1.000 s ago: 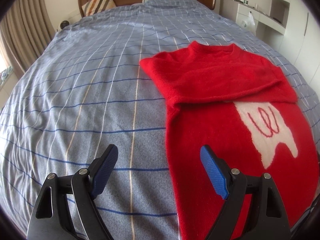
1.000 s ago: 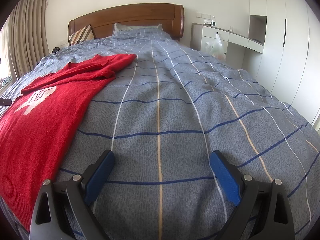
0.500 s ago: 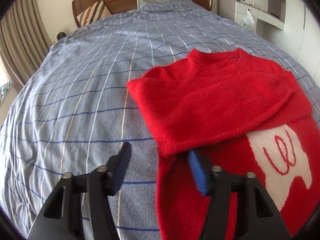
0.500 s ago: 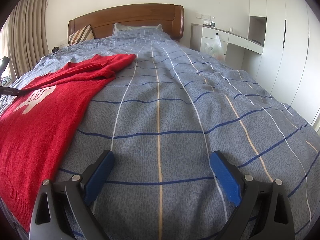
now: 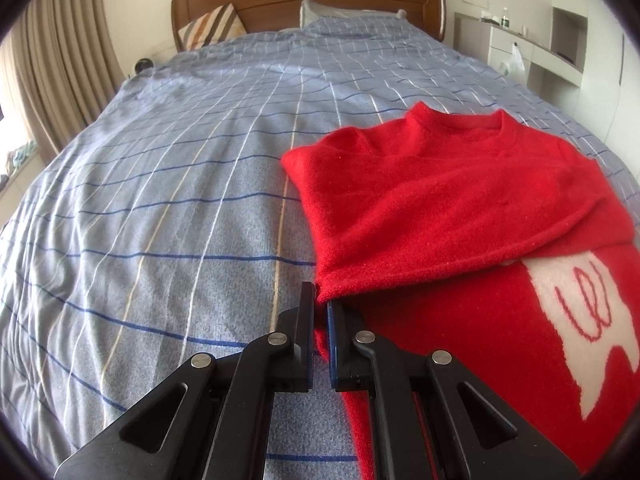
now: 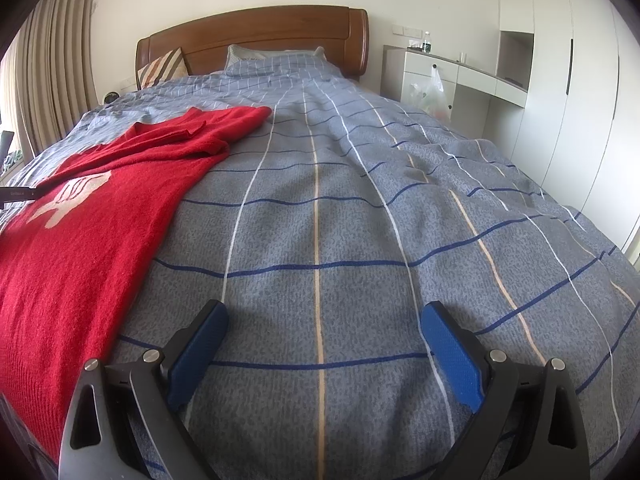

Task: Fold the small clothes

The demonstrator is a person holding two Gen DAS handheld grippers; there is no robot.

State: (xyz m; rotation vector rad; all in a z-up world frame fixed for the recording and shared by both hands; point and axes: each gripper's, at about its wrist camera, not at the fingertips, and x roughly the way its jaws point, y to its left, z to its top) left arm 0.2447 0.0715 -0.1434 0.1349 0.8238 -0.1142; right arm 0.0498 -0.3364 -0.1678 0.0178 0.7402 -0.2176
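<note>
A red sweater [image 5: 460,208] with a white patch lies flat on the blue checked bed cover [image 5: 180,200], its sleeves folded across the chest. My left gripper [image 5: 320,304] is shut on the sweater's left side edge, just below the folded sleeve. The sweater also shows in the right wrist view [image 6: 92,216], at the left. My right gripper [image 6: 320,332] is open and empty, low over bare cover to the right of the sweater. The tip of the left gripper shows at the left edge of the right wrist view [image 6: 18,193].
A wooden headboard [image 6: 260,40] and pillows [image 5: 212,26] stand at the far end of the bed. A white desk with a plastic bag [image 6: 430,92] and wardrobes [image 6: 580,100] lie to the right. Curtains [image 5: 60,60] hang at the left.
My left gripper moved forward to the sweater's left edge and closed on it. The right gripper has stayed still and open.
</note>
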